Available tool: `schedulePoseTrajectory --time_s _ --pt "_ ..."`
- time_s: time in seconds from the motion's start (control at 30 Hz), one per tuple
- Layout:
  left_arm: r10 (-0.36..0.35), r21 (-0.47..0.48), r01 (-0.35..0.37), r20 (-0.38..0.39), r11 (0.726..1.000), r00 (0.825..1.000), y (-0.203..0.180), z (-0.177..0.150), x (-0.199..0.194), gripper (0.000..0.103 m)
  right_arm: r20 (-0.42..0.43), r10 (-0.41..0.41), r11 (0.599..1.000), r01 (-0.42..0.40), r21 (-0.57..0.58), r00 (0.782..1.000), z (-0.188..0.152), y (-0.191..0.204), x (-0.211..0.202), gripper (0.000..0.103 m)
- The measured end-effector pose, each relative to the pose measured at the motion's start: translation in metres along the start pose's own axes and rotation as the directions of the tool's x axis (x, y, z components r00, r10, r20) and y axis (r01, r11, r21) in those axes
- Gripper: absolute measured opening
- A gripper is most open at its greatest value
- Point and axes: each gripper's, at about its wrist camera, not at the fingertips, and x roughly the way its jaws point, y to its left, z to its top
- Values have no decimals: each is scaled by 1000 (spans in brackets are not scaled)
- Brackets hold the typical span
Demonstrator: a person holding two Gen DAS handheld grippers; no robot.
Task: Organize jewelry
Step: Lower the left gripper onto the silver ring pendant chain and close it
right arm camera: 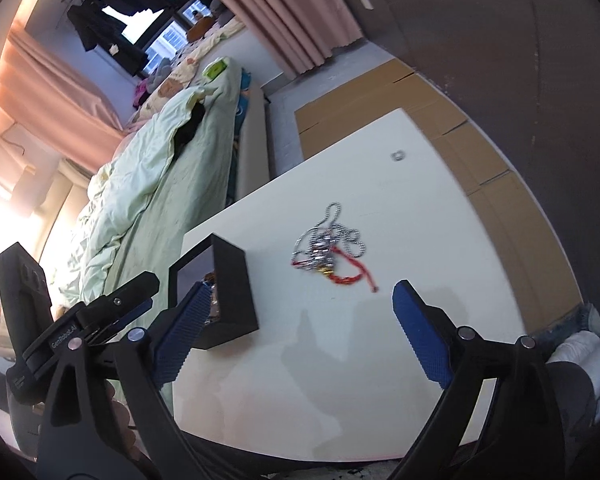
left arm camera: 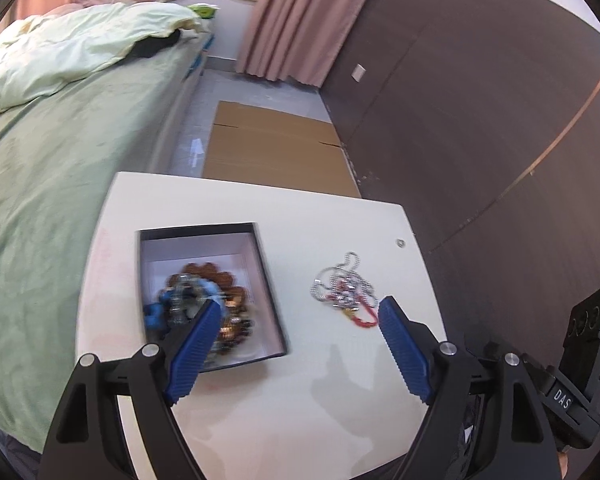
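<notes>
"DAS" in white letters on black bar of right gripper's body (left arm camera: 562, 398), seen at lower right edge of left wrist view. "GenRobot.AI" in pale letters running along black bar of left gripper's body (right arm camera: 62, 338), seen at lower left of right wrist view. Small faint marks lower on same body, too small to read. No other legible text: wall plates, cardboard, box, jewelry carry nothing readable.
</notes>
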Motion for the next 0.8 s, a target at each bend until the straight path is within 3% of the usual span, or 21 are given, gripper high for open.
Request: schedulePoseTrajectory --time_s 0.33,0.63,0.7,0.8 --pt "-29 98 34 -53 995 998 -60 0 36 78 58 -21 999 18 50 998 4 -50 -34 93" --pt "-16 127 33 -135 991 991 -85 0 77 68 72 0 995 -8 98 997 8 -86 -40 93" --pt "-6 129 25 -149 991 989 -86 1 87 63 67 18 992 -26 121 998 9 -93 -36 91" --pt "13 120 7 -169 993 985 -83 2 101 57 49 38 991 -44 127 998 12 -97 -29 80"
